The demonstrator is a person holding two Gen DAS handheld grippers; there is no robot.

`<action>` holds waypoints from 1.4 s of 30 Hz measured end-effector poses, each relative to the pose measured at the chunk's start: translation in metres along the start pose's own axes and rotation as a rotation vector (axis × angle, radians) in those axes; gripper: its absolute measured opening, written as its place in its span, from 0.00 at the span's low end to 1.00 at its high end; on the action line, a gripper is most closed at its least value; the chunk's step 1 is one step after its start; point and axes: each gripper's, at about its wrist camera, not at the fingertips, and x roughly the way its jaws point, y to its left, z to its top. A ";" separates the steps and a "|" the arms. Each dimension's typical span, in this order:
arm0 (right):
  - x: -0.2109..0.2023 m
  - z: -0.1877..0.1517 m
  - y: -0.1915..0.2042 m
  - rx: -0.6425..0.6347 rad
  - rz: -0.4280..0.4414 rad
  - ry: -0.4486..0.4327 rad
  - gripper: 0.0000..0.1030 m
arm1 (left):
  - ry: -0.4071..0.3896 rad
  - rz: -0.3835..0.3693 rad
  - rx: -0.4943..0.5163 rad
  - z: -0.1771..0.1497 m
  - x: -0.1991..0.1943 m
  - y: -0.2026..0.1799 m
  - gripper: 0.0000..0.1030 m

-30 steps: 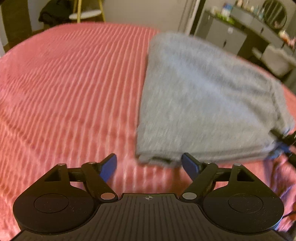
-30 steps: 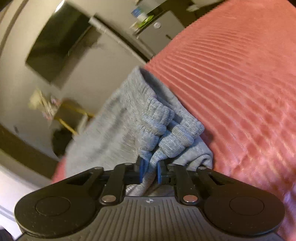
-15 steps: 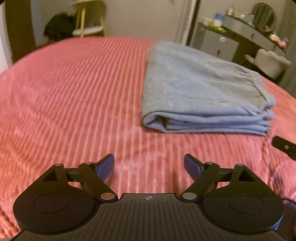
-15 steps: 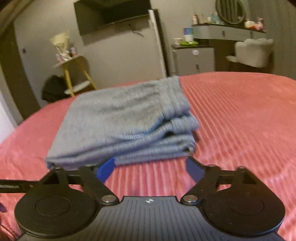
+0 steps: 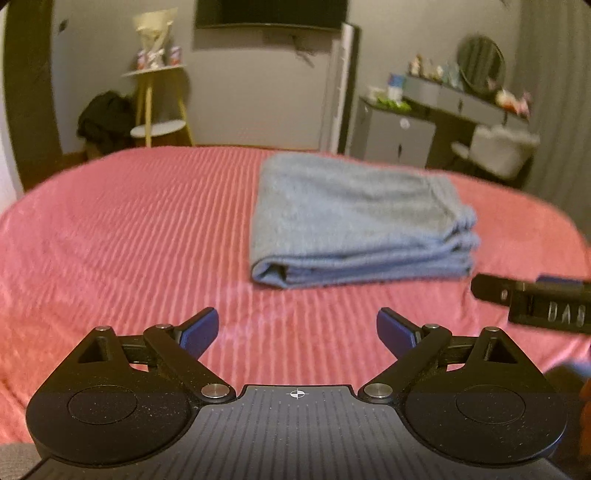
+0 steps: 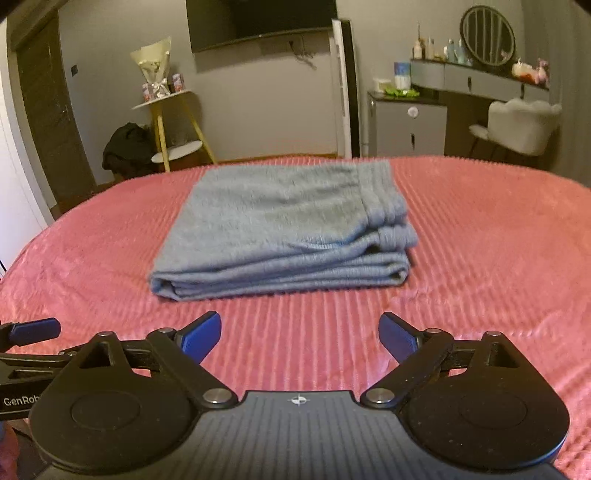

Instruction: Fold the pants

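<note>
- Your bed (image 6: 480, 258) fills most of both wrist views, covered by a pink ribbed spread that runs out to the rounded edges.
- The pants (image 6: 284, 225) lie on that spread as a grey folded stack, several layers showing along the near edge and the gathered waistband at the right end. In your left wrist view the pants (image 5: 354, 221) sit right of centre; in your right wrist view they sit just left of centre. They touch neither gripper.
- Beyond the bed you have a dark screen (image 6: 258, 18) on the wall, a grey cabinet (image 6: 410, 125), a white chair (image 6: 521, 125) under a round mirror (image 6: 487, 33), and a yellow-legged stand (image 6: 173, 125) with a dark bundle beside it.
- Your left gripper (image 5: 297, 330) is released: its jaws have just been opening, the blue pads stand wide apart and only bedspread shows between them.
- Your right gripper (image 6: 300, 332) is released too: its jaws have just been opening, nothing lies between them, and the pants rest ahead of the tips, apart from them.
- Each gripper shows at the edge of the other's view, side by side and near each other.
</note>
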 end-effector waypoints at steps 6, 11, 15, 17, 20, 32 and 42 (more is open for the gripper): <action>0.005 0.002 0.010 -0.089 -0.055 -0.138 0.95 | -0.006 0.050 0.027 0.003 0.026 -0.001 0.94; 0.029 -0.002 -0.001 -0.030 -0.038 -0.087 0.95 | 0.021 -0.004 -0.016 -0.004 0.045 0.004 0.94; 0.041 -0.001 -0.007 0.031 -0.040 -0.087 0.95 | -0.027 0.037 0.128 -0.006 0.053 -0.014 0.94; 0.049 -0.004 -0.003 0.013 -0.046 -0.074 0.95 | -0.010 0.047 0.166 -0.007 0.063 -0.017 0.94; 0.055 -0.005 0.001 -0.003 -0.036 -0.075 0.95 | 0.028 0.035 0.161 -0.008 0.074 -0.013 0.94; 0.075 -0.010 0.000 -0.012 -0.066 -0.046 0.95 | 0.057 0.001 0.030 -0.009 0.088 0.009 0.94; 0.074 -0.012 0.004 -0.042 -0.075 -0.045 0.95 | 0.064 -0.003 0.036 -0.010 0.088 0.009 0.94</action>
